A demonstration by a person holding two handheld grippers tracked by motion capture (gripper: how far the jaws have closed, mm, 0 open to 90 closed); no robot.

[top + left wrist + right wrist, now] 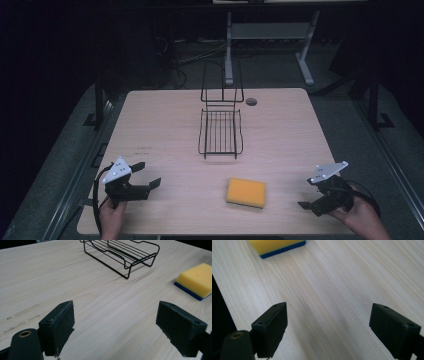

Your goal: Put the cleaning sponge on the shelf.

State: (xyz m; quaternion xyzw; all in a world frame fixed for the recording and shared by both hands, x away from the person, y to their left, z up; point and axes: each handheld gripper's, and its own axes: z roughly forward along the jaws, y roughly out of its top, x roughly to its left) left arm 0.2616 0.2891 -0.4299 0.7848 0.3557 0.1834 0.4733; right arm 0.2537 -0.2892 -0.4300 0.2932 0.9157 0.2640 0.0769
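A yellow sponge (246, 192) with a blue underside lies flat on the wooden table (160, 125), near the front edge and right of centre. A black wire rack (221, 127) with an upright back stands in the middle. My left gripper (148, 174) hovers open at the front left, holding nothing. In the left gripper view its jaws stand wide apart, with the rack (122, 255) ahead and the sponge (197, 280) at the right. My right gripper (309, 194) is open at the front right. In the right gripper view the sponge (275, 246) lies ahead at the upper left.
A round cable hole (251, 101) sits in the table behind the rack. Beyond the table a white desk frame (270, 32) stands on the dark floor with cables (175, 60). The table's front edge (222, 305) runs close to my right gripper.
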